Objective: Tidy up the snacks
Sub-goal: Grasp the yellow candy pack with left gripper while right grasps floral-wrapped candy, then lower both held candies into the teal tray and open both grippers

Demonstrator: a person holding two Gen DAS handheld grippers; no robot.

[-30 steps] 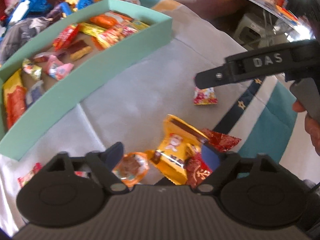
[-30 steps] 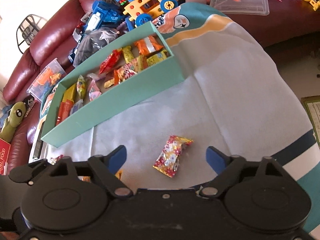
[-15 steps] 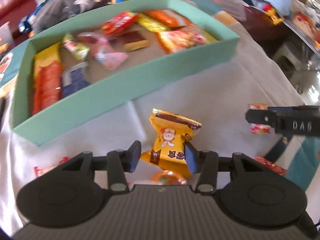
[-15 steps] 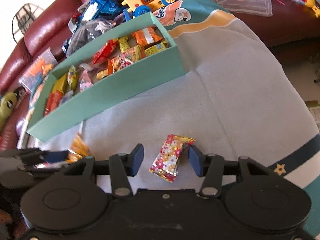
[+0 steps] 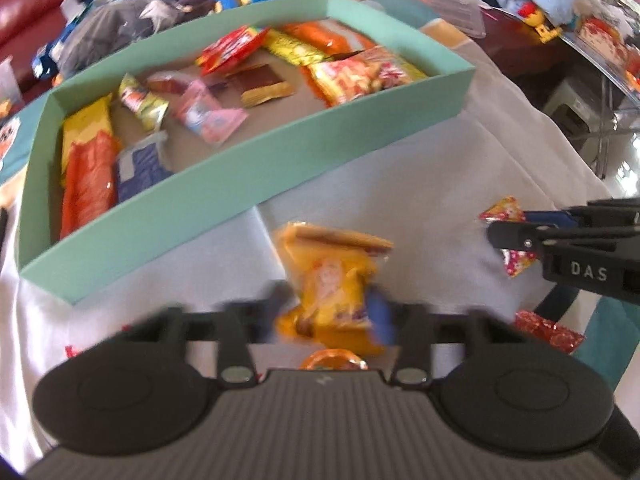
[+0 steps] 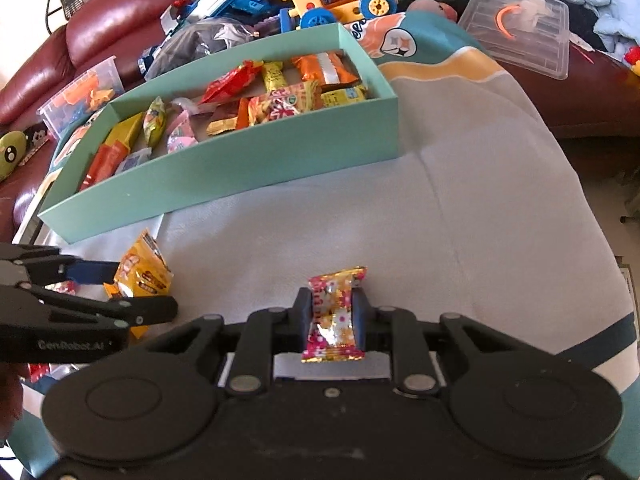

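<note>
Grey-and-teal cloth over the worktop, teal box of snacks, toys and red sofa behind, left gripper clamped on yellow packet, right gripper clamped on floral candy above the cloth.

The left gripper now clamps the yellow snack packet, and the right gripper now pinches the red flowered candy, both previously open.
</note>
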